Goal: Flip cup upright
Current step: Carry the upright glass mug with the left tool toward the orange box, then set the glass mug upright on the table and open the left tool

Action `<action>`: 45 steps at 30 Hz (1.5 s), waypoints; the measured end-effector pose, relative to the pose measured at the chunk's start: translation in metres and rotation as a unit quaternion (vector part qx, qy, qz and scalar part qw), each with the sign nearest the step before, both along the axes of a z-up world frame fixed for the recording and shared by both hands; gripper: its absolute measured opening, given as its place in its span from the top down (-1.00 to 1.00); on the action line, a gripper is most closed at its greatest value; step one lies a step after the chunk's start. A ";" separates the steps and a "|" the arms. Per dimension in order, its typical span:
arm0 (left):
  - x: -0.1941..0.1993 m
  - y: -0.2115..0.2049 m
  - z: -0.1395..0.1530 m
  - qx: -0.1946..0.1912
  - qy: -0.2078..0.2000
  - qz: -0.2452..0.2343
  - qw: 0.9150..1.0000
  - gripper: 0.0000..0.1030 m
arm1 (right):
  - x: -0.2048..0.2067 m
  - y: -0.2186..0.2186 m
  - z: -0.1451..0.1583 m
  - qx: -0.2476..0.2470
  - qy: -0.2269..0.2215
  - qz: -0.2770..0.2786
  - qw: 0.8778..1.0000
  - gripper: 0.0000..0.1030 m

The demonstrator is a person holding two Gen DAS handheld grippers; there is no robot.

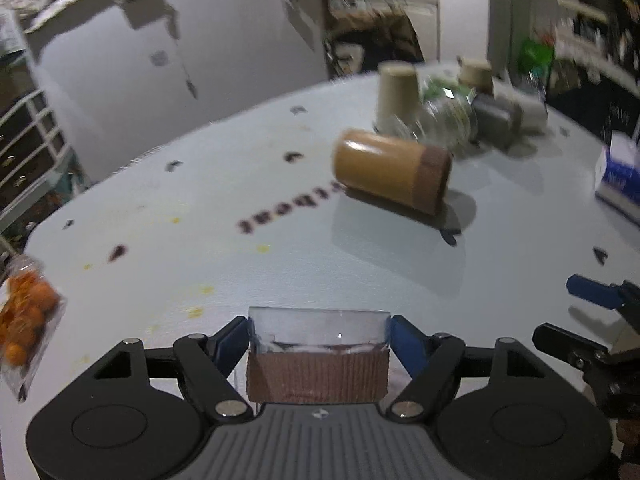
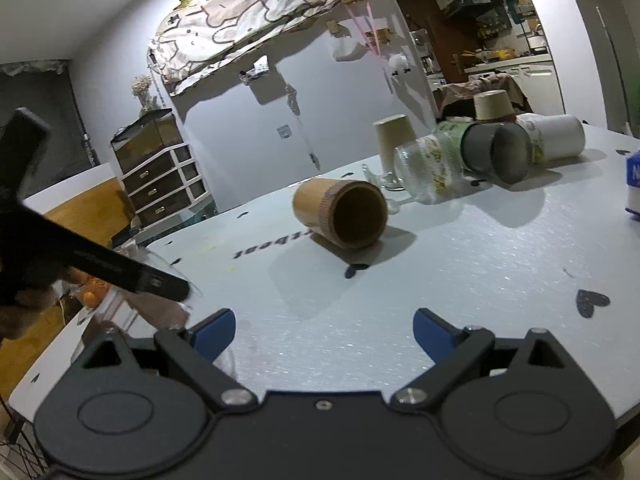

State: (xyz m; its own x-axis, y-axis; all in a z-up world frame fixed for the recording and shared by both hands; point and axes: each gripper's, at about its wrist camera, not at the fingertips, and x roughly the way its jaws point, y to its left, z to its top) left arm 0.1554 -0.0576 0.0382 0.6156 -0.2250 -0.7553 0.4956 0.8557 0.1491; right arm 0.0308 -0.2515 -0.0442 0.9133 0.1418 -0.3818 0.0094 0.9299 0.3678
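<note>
My left gripper (image 1: 319,338) is shut on a clear glass cup (image 1: 319,330) with a brown corrugated sleeve, held low over the near part of the white table (image 1: 192,208); its glass end points away from me. A brown bamboo cup (image 1: 390,171) lies on its side in the middle of the table; in the right wrist view (image 2: 342,213) its open mouth faces me. My right gripper (image 2: 324,330) is open and empty, well short of that cup. The left gripper's arm (image 2: 100,264) shows at the left of the right wrist view.
A cluster at the far side: an upside-down beige paper cup (image 2: 394,140), a patterned glass jar on its side (image 2: 432,168), a grey cup (image 2: 496,152) and a white cup (image 2: 554,138) on their sides. A bag of orange snacks (image 1: 26,316) lies at the left edge, a blue-white box (image 1: 618,172) at the right.
</note>
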 end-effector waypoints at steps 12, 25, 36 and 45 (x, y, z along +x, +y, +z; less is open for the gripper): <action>-0.012 0.108 0.030 -0.079 -0.074 0.106 0.988 -0.48 | 0.007 0.038 0.016 -0.024 -0.010 0.038 0.999 -0.88; 0.065 0.218 0.034 -0.135 -0.109 0.291 0.941 -0.48 | 0.011 0.052 0.020 -0.040 -0.003 0.049 0.998 -0.87; 0.095 0.239 0.022 -0.136 -0.139 0.347 0.917 -0.49 | 0.012 0.055 0.022 -0.050 -0.005 0.049 0.998 -0.87; 0.088 0.237 0.019 -0.141 -0.157 0.351 0.912 -0.89 | 0.012 0.058 0.027 -0.059 -0.014 0.051 0.997 -0.87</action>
State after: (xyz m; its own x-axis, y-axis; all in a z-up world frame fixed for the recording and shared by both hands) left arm 0.2430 0.1796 0.0570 0.8587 0.1504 -0.4900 -0.2189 0.9720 -0.0853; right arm 0.0428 -0.1939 -0.0173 0.9072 0.1901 -0.3754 -0.0959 0.9621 0.2554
